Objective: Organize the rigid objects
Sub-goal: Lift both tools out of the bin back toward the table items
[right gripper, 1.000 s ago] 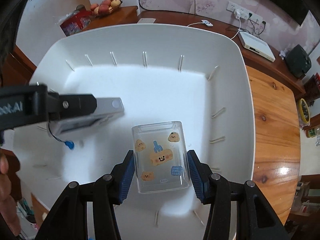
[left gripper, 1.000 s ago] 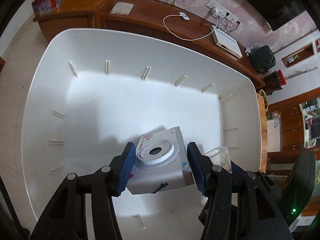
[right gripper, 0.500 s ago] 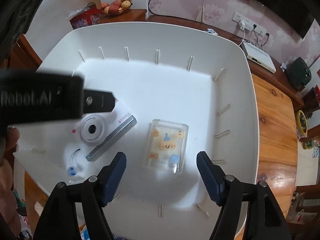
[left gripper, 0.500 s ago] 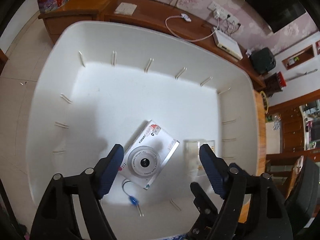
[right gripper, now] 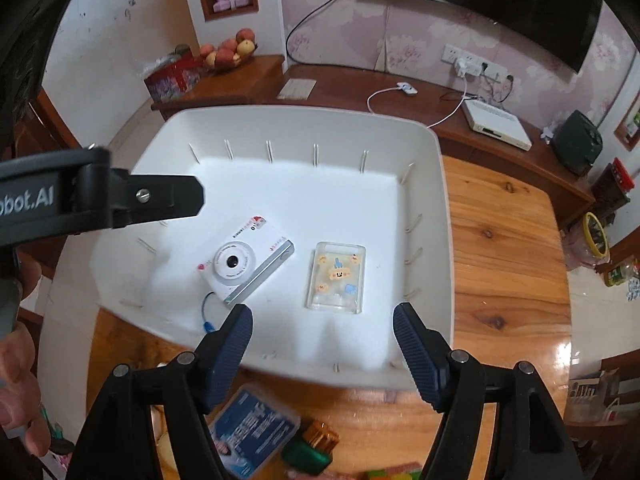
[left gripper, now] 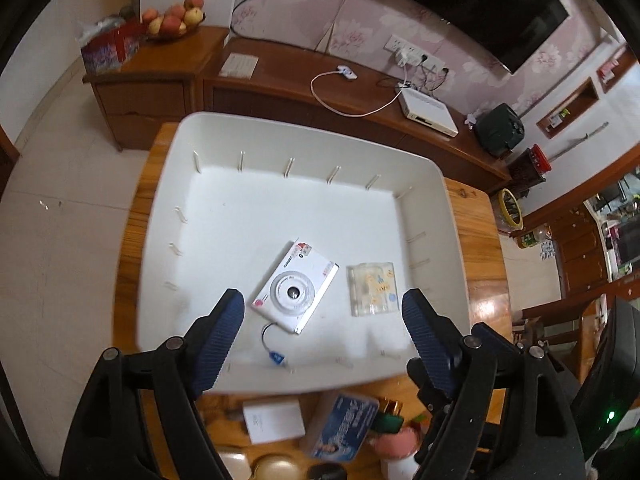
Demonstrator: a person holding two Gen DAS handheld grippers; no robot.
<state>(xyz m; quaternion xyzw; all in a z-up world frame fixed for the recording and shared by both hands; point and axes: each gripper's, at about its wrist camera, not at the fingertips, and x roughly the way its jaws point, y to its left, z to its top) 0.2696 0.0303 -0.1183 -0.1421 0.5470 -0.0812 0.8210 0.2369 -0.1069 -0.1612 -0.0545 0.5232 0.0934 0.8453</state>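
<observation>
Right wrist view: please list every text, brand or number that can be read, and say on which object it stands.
"obot.AI": on the left gripper's black body; its start is cut off at the picture's edge.
White camera: small print around the lens and red marks, too small to read.
Blue box on the table: white characters, blurred.
Clear sticker case: pictures only.

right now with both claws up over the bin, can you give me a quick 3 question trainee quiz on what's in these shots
1. True or false: the camera and the clear case lie touching each other in the white bin.
2. Multiple choice: what is between the fingers of the right claw? A) the clear case B) the camera C) nothing
3. Fill in: the camera lies with its lens facing ____.

Key:
1. False; they lie apart, side by side on the bin floor.
2. C; the left claw grips nothing either, its jaws opening.
3. Up.
</observation>
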